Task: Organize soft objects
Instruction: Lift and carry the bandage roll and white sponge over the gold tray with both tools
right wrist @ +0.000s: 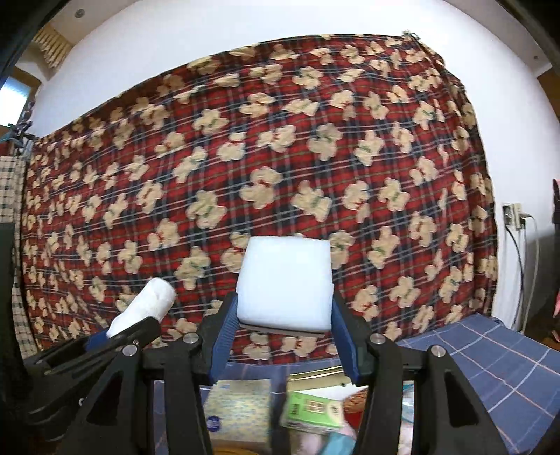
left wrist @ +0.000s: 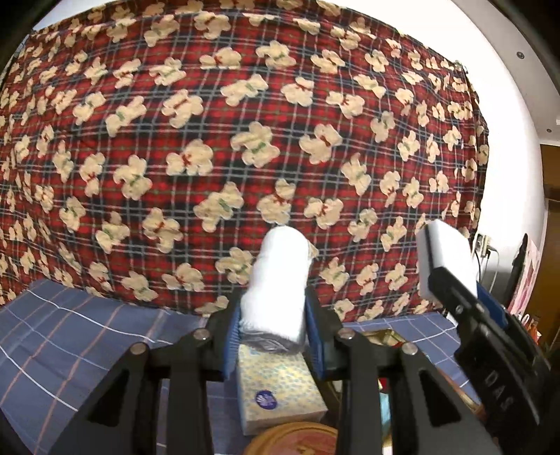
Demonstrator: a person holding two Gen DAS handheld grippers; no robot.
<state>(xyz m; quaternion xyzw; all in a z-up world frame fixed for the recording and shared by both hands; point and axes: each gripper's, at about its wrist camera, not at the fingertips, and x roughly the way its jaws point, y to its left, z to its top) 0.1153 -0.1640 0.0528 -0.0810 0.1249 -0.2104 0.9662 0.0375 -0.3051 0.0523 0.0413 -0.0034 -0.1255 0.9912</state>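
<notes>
A blue checked cloth (left wrist: 63, 336) covers the work surface, backed by a red plaid blanket (left wrist: 245, 140) printed with cream bears, hung against a white wall (right wrist: 245, 31). A wall socket with cables (right wrist: 514, 215) sits at the right.

The left gripper (left wrist: 273, 315) is clamped on a rolled white sock (left wrist: 280, 276), raised above a patterned tissue pack (left wrist: 276, 395). The right gripper (right wrist: 283, 315) grips a white sponge block (right wrist: 285, 283) (dark layer on its underside) between both blue pads, also held up in the air.

Only the left view shows a round wooden rim (left wrist: 294, 437) at the bottom edge. Only the right view shows a green packet (right wrist: 315, 409), blurred, beside the tissue pack, and a window (right wrist: 15, 91) at upper left.
</notes>
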